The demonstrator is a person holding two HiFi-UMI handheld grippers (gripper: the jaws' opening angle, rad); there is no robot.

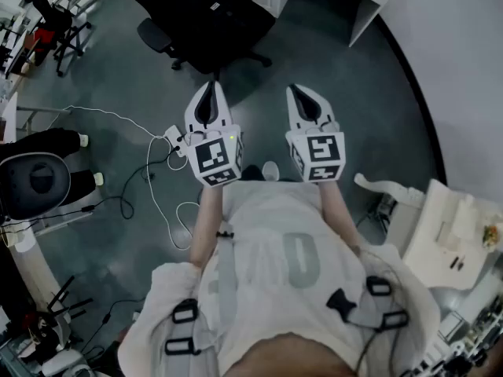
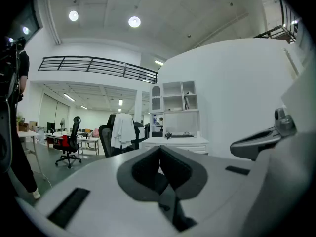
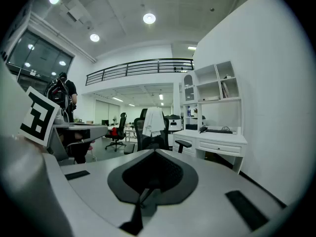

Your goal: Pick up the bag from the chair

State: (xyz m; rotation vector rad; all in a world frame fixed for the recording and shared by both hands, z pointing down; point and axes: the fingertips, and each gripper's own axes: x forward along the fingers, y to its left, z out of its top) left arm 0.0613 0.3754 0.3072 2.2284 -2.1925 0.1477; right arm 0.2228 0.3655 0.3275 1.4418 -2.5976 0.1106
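We hold the left gripper point(image 1: 211, 87) and right gripper point(image 1: 298, 93) pressed together, empty, pointing toward the black chair point(image 1: 206, 23).

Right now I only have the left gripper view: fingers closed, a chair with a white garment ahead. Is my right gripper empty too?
Observer: Yes, the right gripper has its fingers together, nothing between them.
Operator: Anything underfoot?
Observer: The head view shows a white cable looping on the floor to the left of the left gripper.
Operator: And the seat?
Observer: The black chair ahead carries something dark with a white tag; too small to identify.
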